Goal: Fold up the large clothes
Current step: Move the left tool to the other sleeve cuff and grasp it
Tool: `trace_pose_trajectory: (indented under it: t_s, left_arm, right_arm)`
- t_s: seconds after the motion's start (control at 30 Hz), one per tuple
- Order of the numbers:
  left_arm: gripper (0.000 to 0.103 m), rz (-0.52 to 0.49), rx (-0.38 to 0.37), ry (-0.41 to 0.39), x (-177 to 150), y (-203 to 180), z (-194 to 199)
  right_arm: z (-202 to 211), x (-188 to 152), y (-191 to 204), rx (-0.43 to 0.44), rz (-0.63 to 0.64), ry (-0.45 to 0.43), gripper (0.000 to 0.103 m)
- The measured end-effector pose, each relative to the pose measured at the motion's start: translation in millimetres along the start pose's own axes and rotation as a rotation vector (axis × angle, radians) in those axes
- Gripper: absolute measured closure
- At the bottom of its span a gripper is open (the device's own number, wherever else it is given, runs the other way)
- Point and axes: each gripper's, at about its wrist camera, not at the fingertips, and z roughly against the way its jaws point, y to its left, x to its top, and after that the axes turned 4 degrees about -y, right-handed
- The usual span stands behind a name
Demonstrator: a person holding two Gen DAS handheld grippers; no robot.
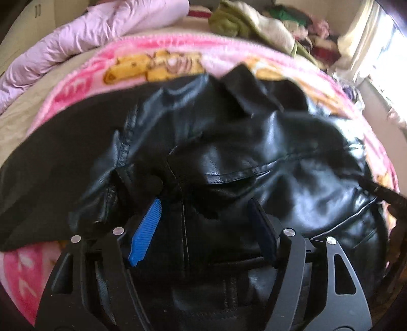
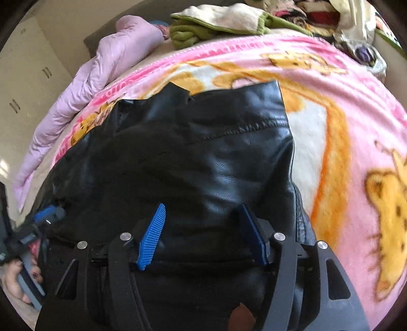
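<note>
A pink blanket [image 2: 356,107] printed with yellow-orange cartoon figures covers the bed. Beyond its far edge lies a rumpled lilac quilt [image 2: 101,76], reaching down past the blanket's left side. Right of the quilt, still behind the blanket, sits a green and cream throw [image 2: 203,23], then a heap of mixed clothes [image 1: 300,25], blurred. Cream cupboard doors [image 2: 23,84] stand left of the blanket.

Daylight floods in from a blown-out white window [image 1: 389,51] at the upper right of the left wrist view, laying pale sheen on the creased black leather jacket [image 1: 241,152]. That view is smeared by motion blur; the right wrist view is sharper. Fisheye bending curves the pink cartoon-print blanket [image 2: 356,107], and dark vignetting fills the corners.
</note>
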Motion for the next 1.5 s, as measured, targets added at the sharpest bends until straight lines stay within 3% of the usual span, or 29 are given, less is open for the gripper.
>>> trace_pose_trajectory:
  t_s: [0.13, 0.23, 0.37, 0.5, 1.0, 1.13, 1.5]
  left_arm:
    - [0.034, 0.003, -0.008, -0.021, -0.7, -2.5, 6.8]
    - [0.03, 0.024, -0.026, -0.071, 2.4, -1.7, 24.7]
    - [0.012, 0.062, -0.022, -0.149, 4.5, 4.2, 50.9]
    - [0.009, 0.099, -0.005, -0.182, 3.1, 13.6, 66.5]
    - [0.009, 0.218, 0.098, -0.255, -10.8, 65.6, 107.0]
    - [0.009, 0.261, 0.104, -0.266, -15.8, 82.8, 113.9]
    - [0.009, 0.341, 0.207, -0.295, -32.2, 132.7, 130.1]
  right_arm:
    - [-4.1, -1.3, -1.2, 0.006, -0.014, 0.006, 0.043]
    - [14.8, -0.6, 5.0, 0.042, -0.022, -0.02, 0.031]
    - [40.8, -2.2, 16.4, 0.078, -0.009, -0.034, 0.02]
    - [60.7, -2.0, 32.7, 0.092, 0.018, -0.065, 0.007]
    - [94.7, 2.1, 129.7, 0.171, 0.157, -0.185, 0.004]
    - [92.8, 3.6, 161.3, 0.202, 0.196, -0.188, 0.004]
    - [71.9, -4.5, 236.7, 0.25, 0.317, -0.194, 0.004]
